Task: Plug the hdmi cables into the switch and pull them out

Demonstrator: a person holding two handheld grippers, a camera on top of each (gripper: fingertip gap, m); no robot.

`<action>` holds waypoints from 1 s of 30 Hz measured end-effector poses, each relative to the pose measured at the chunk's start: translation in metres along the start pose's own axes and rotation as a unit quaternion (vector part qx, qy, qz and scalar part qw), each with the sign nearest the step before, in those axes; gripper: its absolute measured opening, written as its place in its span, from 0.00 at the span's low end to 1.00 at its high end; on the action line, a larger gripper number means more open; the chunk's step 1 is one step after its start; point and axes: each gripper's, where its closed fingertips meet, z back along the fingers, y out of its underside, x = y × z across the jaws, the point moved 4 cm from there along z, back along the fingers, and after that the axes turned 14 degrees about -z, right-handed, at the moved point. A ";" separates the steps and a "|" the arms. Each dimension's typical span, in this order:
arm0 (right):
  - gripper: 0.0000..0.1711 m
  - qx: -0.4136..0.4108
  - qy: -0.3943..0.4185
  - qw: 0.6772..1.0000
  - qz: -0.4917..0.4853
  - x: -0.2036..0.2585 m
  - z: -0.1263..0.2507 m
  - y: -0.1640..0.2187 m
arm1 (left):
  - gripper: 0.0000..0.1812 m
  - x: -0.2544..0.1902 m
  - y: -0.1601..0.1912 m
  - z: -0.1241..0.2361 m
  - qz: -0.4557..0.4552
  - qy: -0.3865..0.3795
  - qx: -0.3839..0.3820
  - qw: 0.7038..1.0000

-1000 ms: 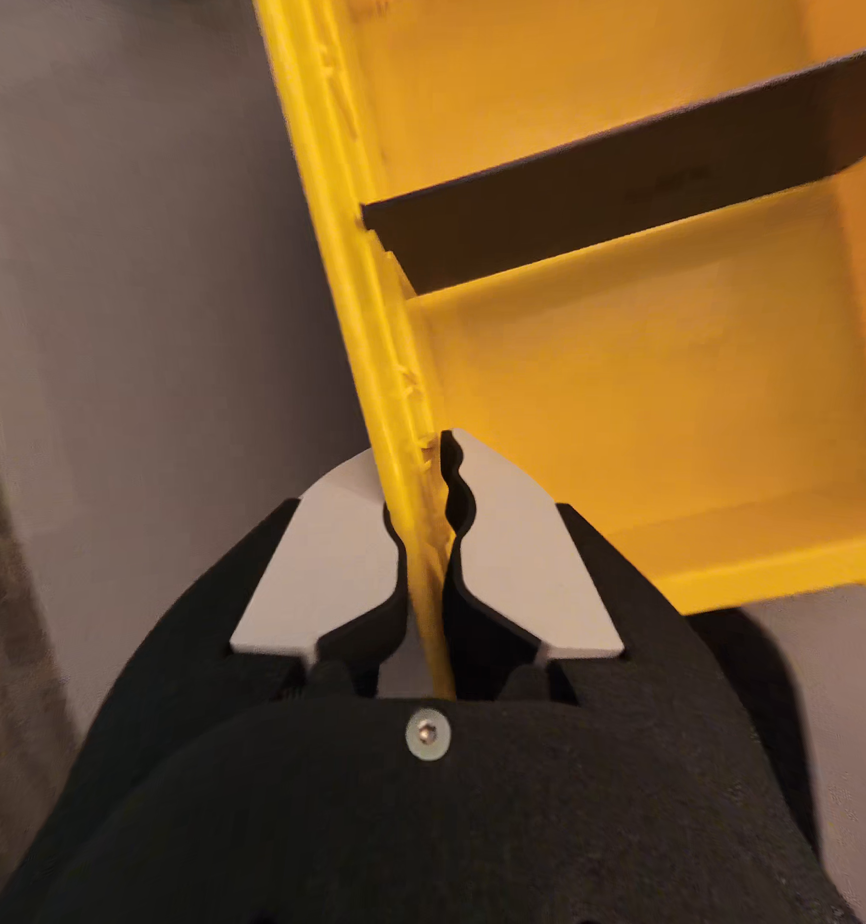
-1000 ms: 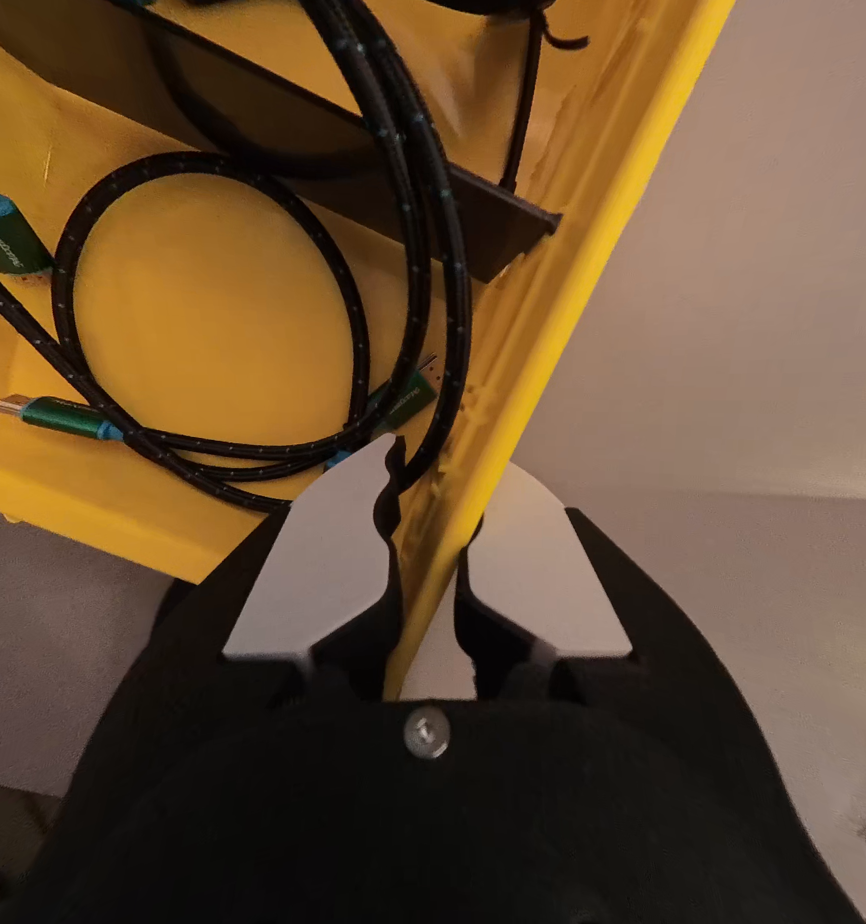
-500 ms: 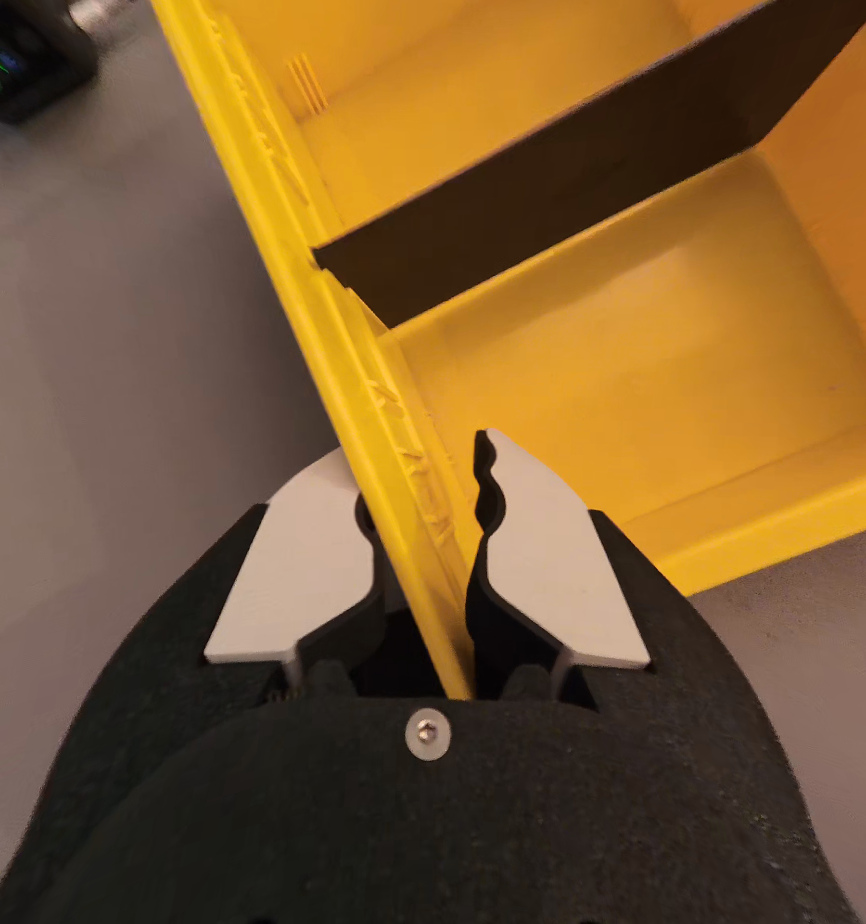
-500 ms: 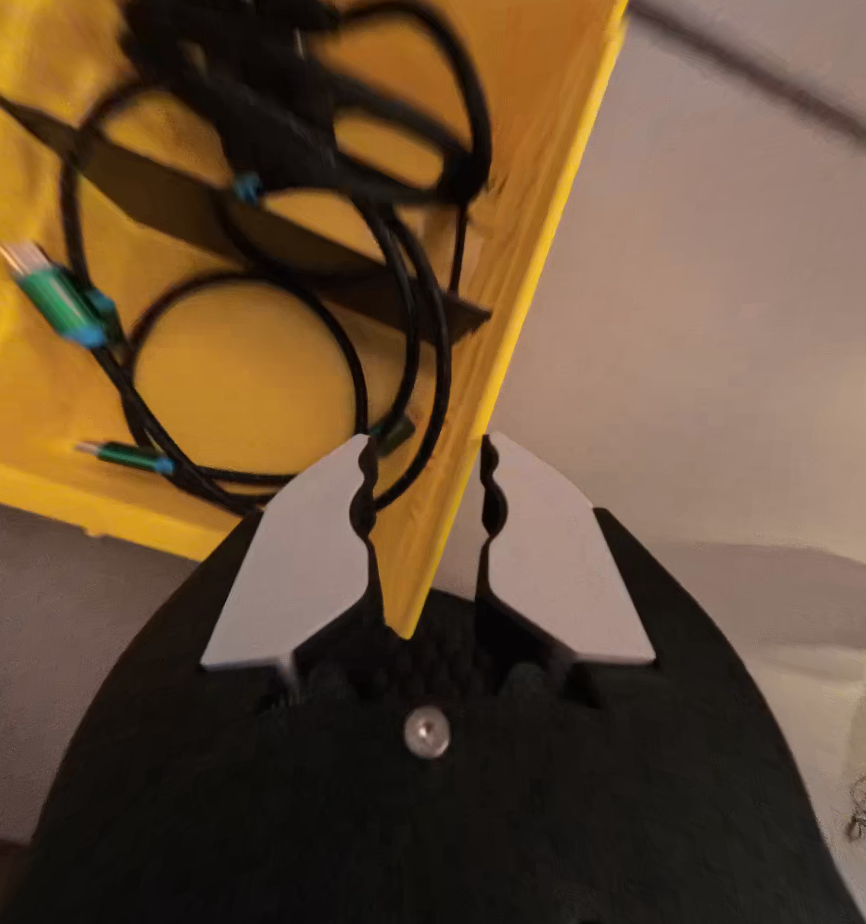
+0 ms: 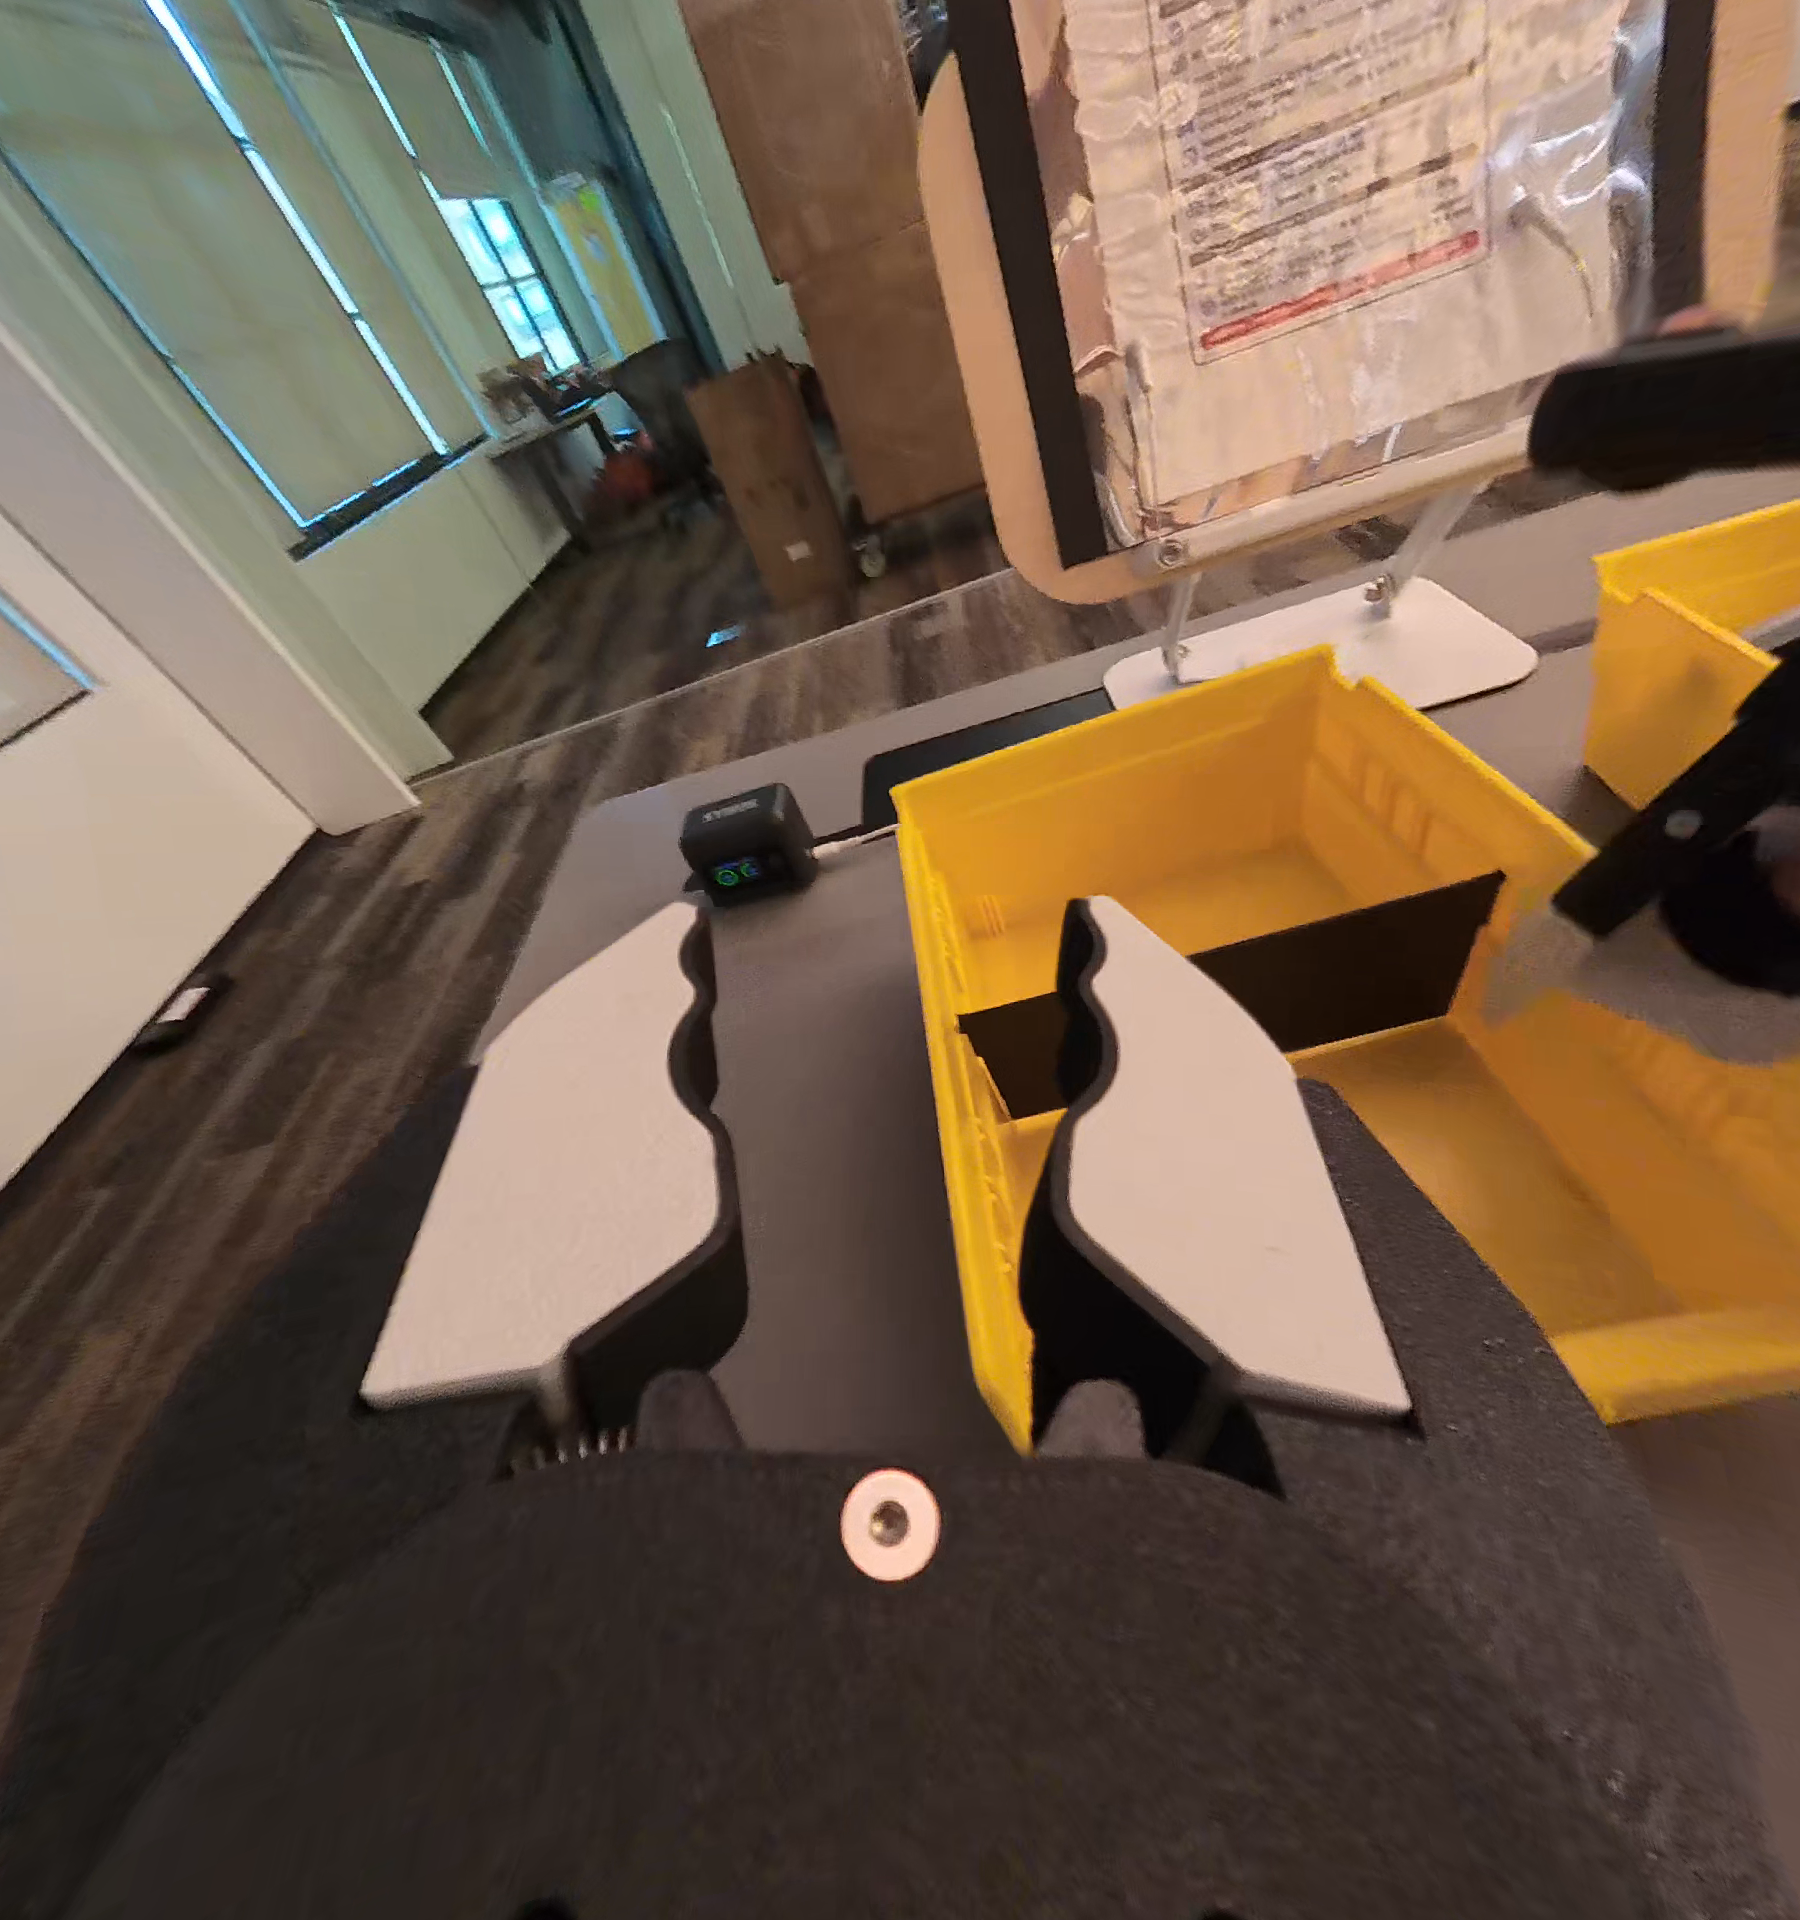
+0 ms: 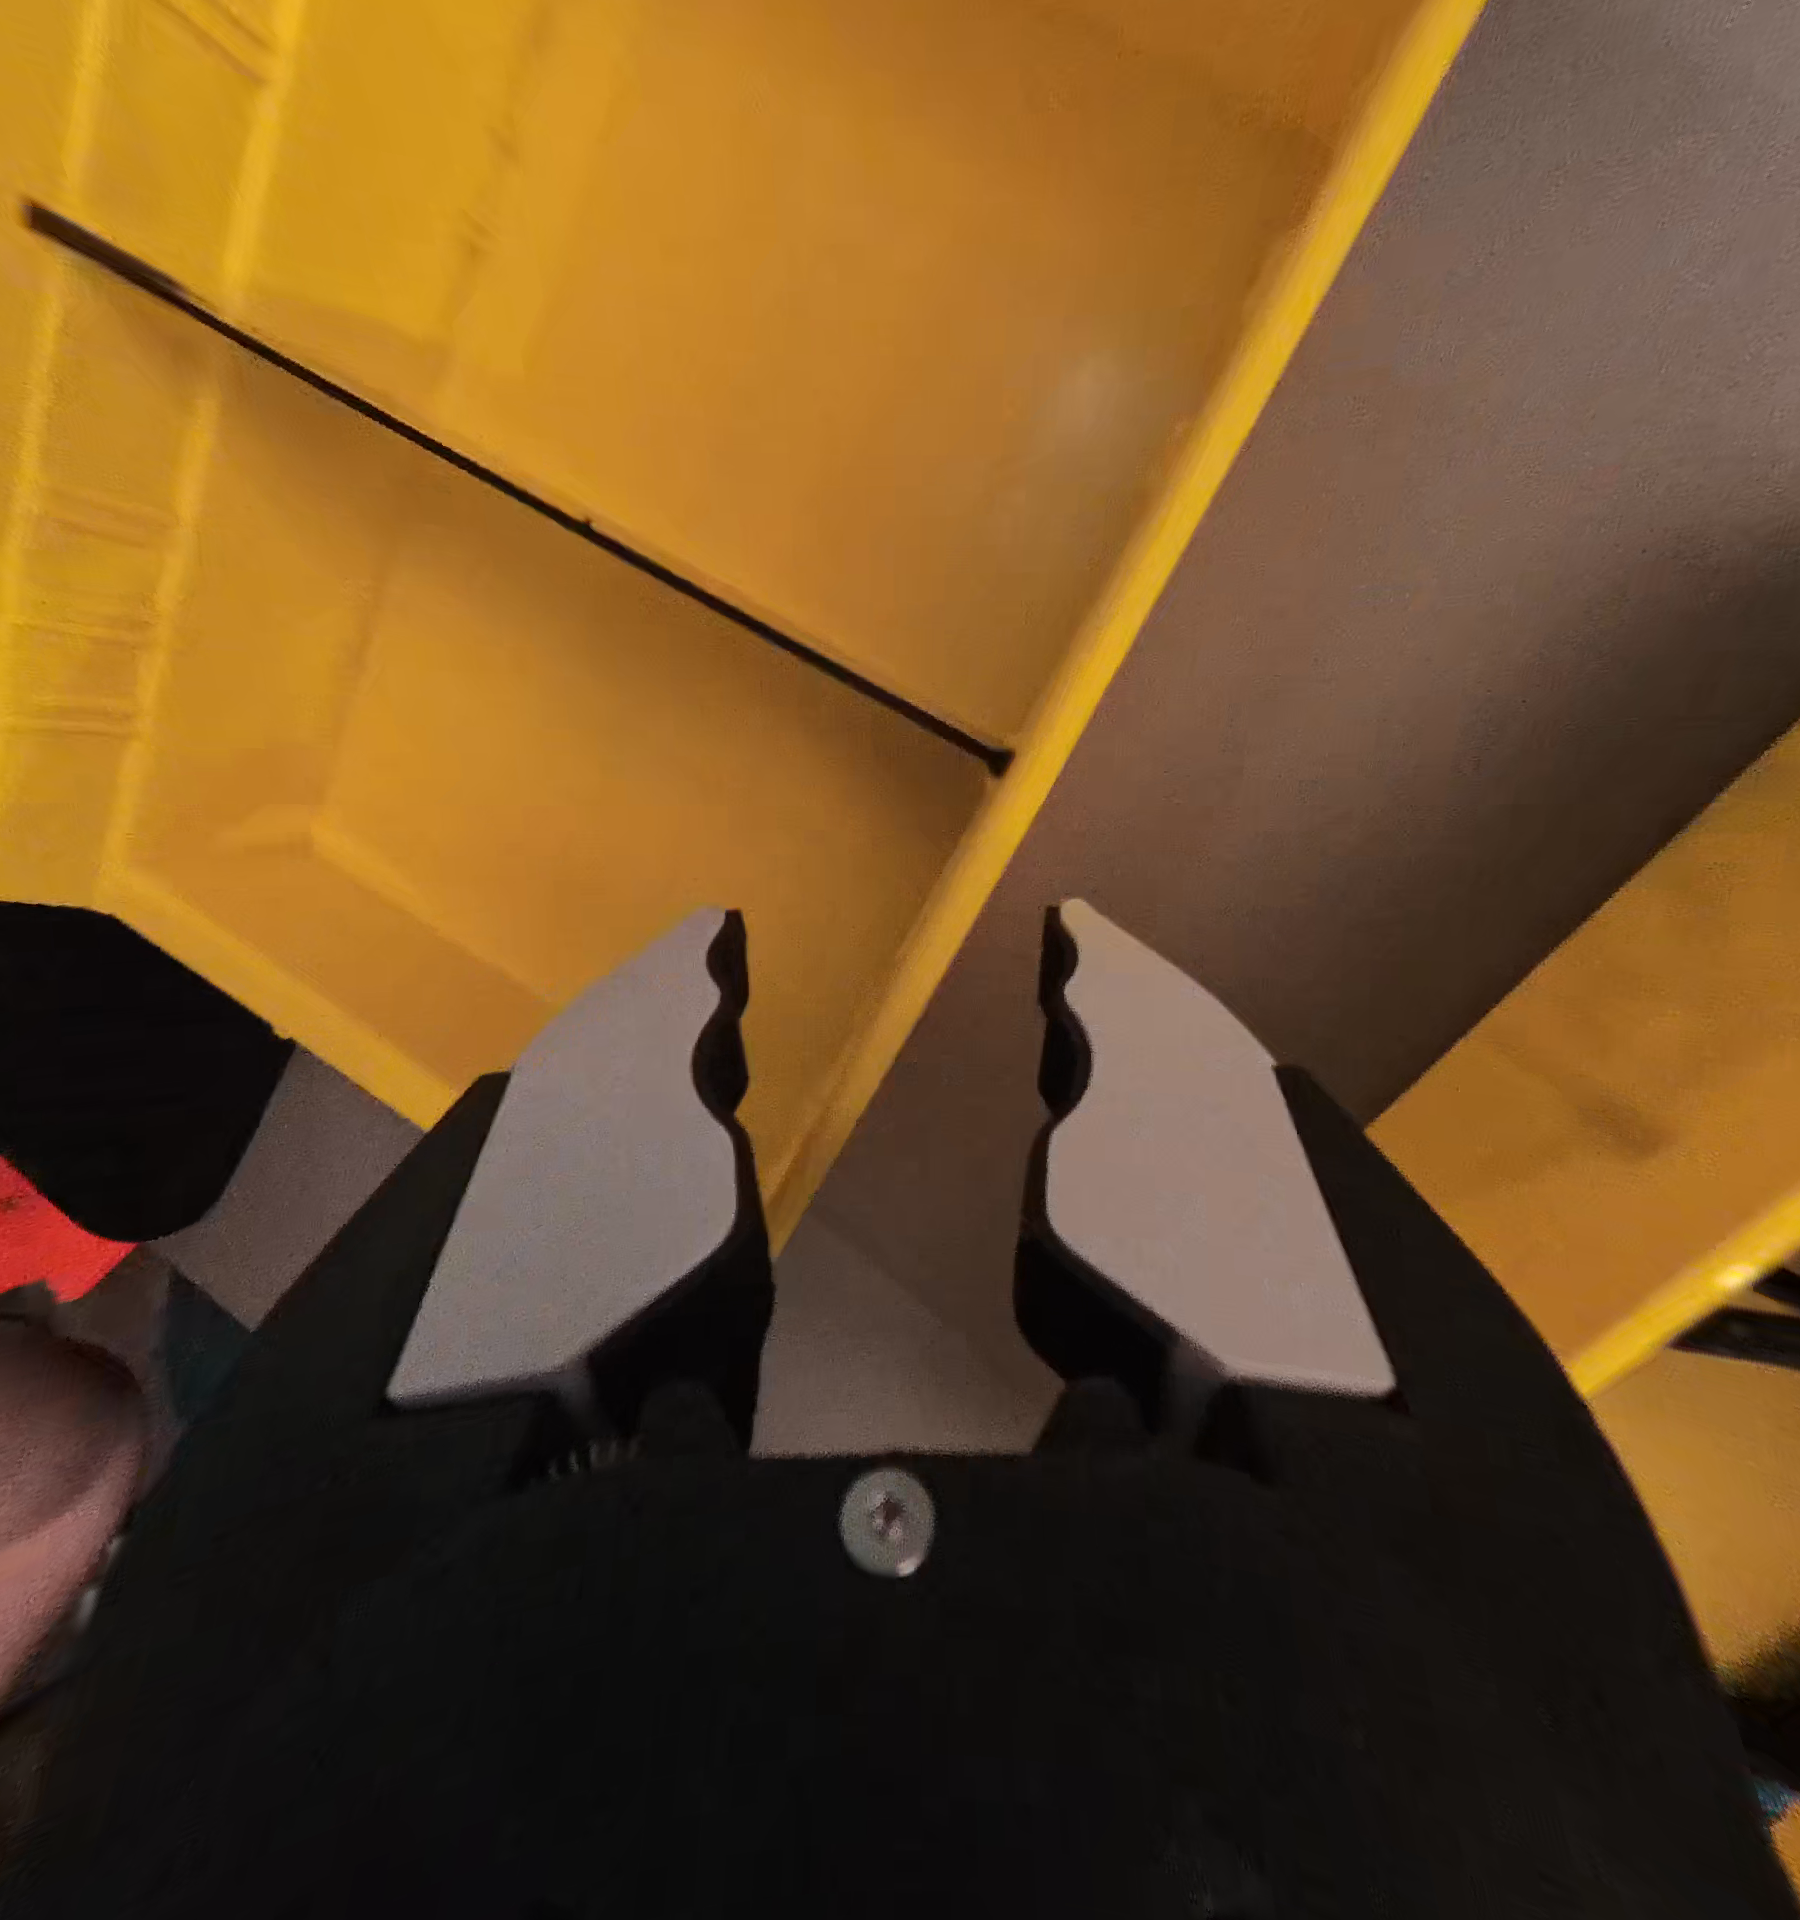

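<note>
My left gripper [image 5: 885, 935]: black grainy housing, two flat pale-grey fingers [image 5: 584, 1143] with black wavy-edged pads on the inner faces. One silver screw [image 5: 890, 1524] sits dead centre just behind the finger roots; a small coil spring [image 5: 574, 1442] shows left of that screw. My right gripper [image 6: 894, 925]: same build, same grey fingers [image 6: 605, 1143], cross-head screw [image 6: 885, 1522] centred behind them. Off to that screw's left, a black sleeve cuff [image 6: 96, 1060] over something red.
</note>
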 end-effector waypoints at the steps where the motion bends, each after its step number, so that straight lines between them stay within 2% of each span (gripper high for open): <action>1: 0.29 0.026 -0.001 1.000 -0.014 0.001 -0.009 0.005 | 0.35 0.002 0.000 0.000 -0.005 -0.007 0.007 1.000; 4: 0.19 0.082 0.014 0.996 -0.018 0.000 -0.026 0.010 | 0.36 0.006 0.000 0.000 -0.015 -0.024 0.022 0.999; 8: 0.06 0.121 0.038 0.992 -0.020 -0.011 -0.025 -0.002 | 0.36 0.005 -0.003 0.004 -0.008 -0.027 0.016 0.999; 9: 0.05 0.130 0.050 0.990 -0.009 -0.014 -0.023 -0.005 | 0.36 0.004 -0.004 0.006 -0.008 -0.026 0.015 1.000; 13: 0.04 0.176 0.010 0.984 -0.021 -0.010 -0.001 -0.015 | 0.40 -0.002 -0.019 0.030 0.020 0.023 -0.002 1.000; 16: 0.04 0.178 -0.028 0.984 -0.006 -0.004 0.036 -0.028 | 0.38 0.011 -0.054 0.079 0.060 0.029 -0.077 0.995; 18: 0.04 0.156 -0.037 0.987 0.015 -0.010 0.081 -0.038 | 0.34 0.017 -0.078 0.114 0.092 0.049 -0.139 0.985; 21: 0.04 0.118 -0.033 0.992 0.000 -0.053 0.164 -0.046 | 0.41 -0.012 -0.097 0.133 0.117 0.199 -0.148 0.962; 23: 0.04 0.085 -0.014 0.996 -0.034 -0.106 0.219 -0.040 | 0.41 -0.047 -0.105 0.121 0.126 0.300 -0.131 0.936; 25: 0.03 0.044 0.022 0.996 -0.074 -0.171 0.266 -0.023 | 0.38 -0.088 -0.106 0.085 0.120 0.364 -0.080 0.920; 27: 0.04 0.006 0.063 0.991 -0.120 -0.238 0.300 0.004 | 0.30 -0.139 -0.093 0.034 0.077 0.425 0.035 0.901; 28: 0.04 -0.008 0.082 0.986 -0.146 -0.270 0.312 0.019 | 0.27 -0.164 -0.085 0.008 0.054 0.456 0.102 0.882; 29: 0.04 -0.016 0.098 0.981 -0.169 -0.300 0.319 0.036 | 0.29 -0.185 -0.079 -0.018 0.044 0.474 0.151 0.867; 30: 0.04 -0.018 0.111 0.975 -0.190 -0.327 0.323 0.053 | 0.25 -0.202 -0.075 -0.043 0.044 0.476 0.186 0.859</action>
